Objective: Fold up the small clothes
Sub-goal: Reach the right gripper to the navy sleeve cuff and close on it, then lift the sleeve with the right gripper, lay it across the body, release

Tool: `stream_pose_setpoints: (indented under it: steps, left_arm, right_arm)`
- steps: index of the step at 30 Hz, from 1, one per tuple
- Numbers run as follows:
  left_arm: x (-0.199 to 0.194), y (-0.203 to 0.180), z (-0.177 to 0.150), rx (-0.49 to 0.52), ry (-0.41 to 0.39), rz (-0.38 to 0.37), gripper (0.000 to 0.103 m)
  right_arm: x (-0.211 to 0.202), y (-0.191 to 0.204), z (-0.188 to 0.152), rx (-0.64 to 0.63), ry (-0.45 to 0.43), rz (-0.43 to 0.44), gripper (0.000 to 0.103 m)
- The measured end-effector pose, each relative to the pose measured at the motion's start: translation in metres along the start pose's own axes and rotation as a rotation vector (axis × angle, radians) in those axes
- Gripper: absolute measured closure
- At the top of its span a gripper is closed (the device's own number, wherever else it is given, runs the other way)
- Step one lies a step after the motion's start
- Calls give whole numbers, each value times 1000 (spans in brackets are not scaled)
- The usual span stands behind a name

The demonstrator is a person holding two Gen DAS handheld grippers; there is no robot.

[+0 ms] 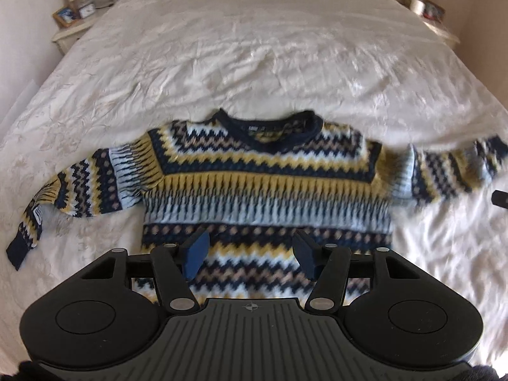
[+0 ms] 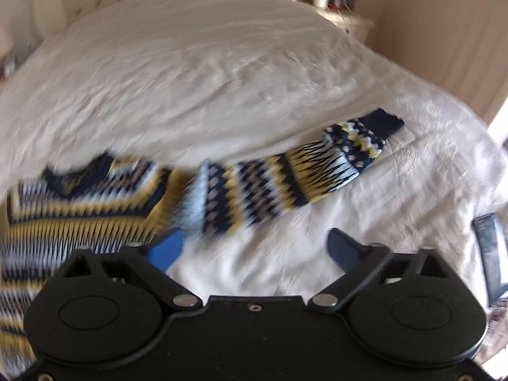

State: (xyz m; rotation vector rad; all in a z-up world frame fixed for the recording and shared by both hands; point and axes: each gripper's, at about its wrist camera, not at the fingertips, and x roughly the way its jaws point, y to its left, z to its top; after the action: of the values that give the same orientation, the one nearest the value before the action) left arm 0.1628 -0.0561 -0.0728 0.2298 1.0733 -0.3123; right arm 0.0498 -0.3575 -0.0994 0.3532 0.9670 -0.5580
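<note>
A small knitted sweater (image 1: 263,177) in navy, yellow, light blue and white zigzags lies flat, front up, on a white bedspread (image 1: 254,47). Its collar points away and both sleeves are spread out. My left gripper (image 1: 250,254) is open and empty, hovering over the sweater's lower hem. In the right wrist view the sweater's body (image 2: 79,203) is at the left and its right sleeve (image 2: 301,171) stretches to the right, ending in a navy cuff (image 2: 385,122). My right gripper (image 2: 254,247) is open and empty, over bare bedspread just below that sleeve.
A bedside table (image 1: 71,28) with a framed picture and a lamp stands at the back left. Another bedside table (image 1: 427,6) with objects stands at the back right. A dark flat object (image 2: 490,250) lies on the bed at the right edge.
</note>
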Motion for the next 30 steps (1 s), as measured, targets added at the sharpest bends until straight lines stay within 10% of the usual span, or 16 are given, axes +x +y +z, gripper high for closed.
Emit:
stream_pose_setpoints:
  steps: [11, 21, 23, 26, 30]
  left_arm:
    - [-12, -88, 30, -50, -68, 82, 46]
    - [-6, -125, 35, -5, -45, 97, 46]
    - [-5, -125, 35, -6, -43, 97, 46]
    - [-7, -123, 36, -18, -66, 101, 46]
    - [-10, -122, 37, -2, -90, 128, 46]
  right_arm:
    - [115, -169, 111, 260, 26, 27, 27]
    - [204, -223, 128, 448, 129, 20, 28]
    - [211, -227, 124, 484, 115, 38, 35]
    - [214, -230, 122, 498, 104, 80, 85]
    - [195, -236, 120, 532, 58, 177, 87]
